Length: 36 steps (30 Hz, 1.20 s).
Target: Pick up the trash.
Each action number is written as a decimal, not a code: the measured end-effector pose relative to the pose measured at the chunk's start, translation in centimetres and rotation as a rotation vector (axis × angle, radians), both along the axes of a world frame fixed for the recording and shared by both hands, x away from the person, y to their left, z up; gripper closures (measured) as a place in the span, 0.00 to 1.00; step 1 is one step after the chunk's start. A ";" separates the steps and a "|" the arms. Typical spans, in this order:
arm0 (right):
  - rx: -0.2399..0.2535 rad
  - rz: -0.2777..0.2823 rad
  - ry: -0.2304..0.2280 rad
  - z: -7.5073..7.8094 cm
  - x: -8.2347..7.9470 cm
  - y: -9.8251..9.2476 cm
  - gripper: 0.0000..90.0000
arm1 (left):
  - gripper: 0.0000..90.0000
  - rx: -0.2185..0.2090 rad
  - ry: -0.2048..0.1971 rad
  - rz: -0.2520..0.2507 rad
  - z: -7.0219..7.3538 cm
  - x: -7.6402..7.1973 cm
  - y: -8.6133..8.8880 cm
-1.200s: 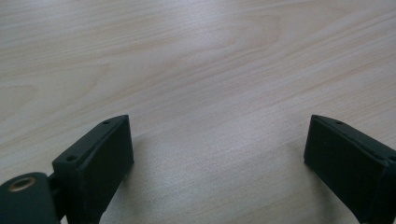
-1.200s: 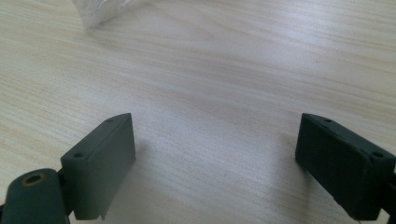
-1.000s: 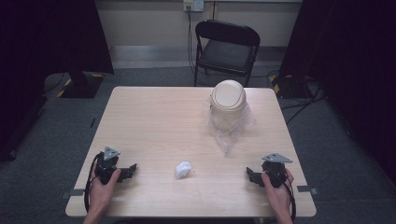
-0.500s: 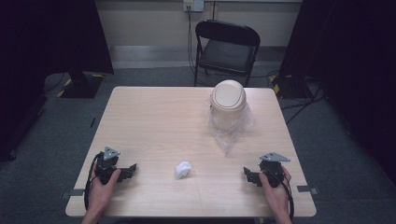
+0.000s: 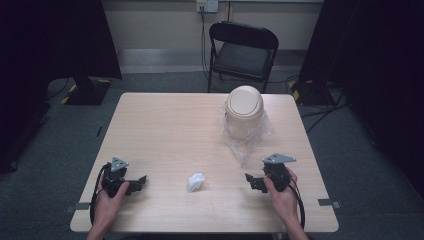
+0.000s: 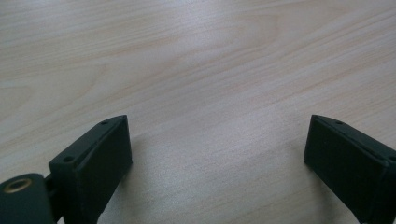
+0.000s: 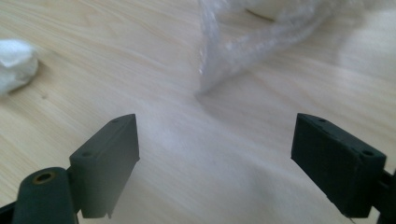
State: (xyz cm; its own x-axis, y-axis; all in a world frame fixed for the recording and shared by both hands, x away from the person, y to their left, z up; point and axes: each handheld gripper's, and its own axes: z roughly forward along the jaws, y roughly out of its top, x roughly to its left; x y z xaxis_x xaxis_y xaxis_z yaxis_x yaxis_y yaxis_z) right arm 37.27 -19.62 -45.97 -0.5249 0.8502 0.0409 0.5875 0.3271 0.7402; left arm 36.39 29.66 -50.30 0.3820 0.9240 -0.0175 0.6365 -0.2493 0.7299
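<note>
A small white crumpled paper ball (image 5: 196, 182) lies low in the middle, between two wide-open, empty grippers (image 5: 137, 183) (image 5: 251, 181). A beige bin (image 5: 244, 112) in clear plastic (image 5: 245, 145) stands upper right.

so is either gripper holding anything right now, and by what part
Nothing is held. The left gripper and right gripper both have open jaws over bare table.

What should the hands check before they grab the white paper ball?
1. Right gripper jaws open, nothing between them: ok.
2. Left gripper jaws open and empty: ok.
3. Paper ball lies free on the table, between the grippers: ok.
4. Bin upright on its clear bag: ok.
5. Bag apart from the ball: ok.
6. Bin's swing lid moves freely: cannot tell.
</note>
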 end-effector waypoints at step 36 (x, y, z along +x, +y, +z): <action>0.101 0.125 -0.097 8.4 11.1 5.7 0.23 | 0.08 0.000 0.000 0.000 0.0 0.0 0.0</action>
State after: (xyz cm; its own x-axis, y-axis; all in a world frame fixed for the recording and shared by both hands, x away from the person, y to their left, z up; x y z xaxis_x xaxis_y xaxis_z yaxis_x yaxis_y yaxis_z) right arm 48.38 -13.87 -37.55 -0.6322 0.7720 0.0665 0.4707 0.3144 0.8244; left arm 36.39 29.66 -50.30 0.3818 0.9241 -0.0176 0.6364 -0.2490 0.7301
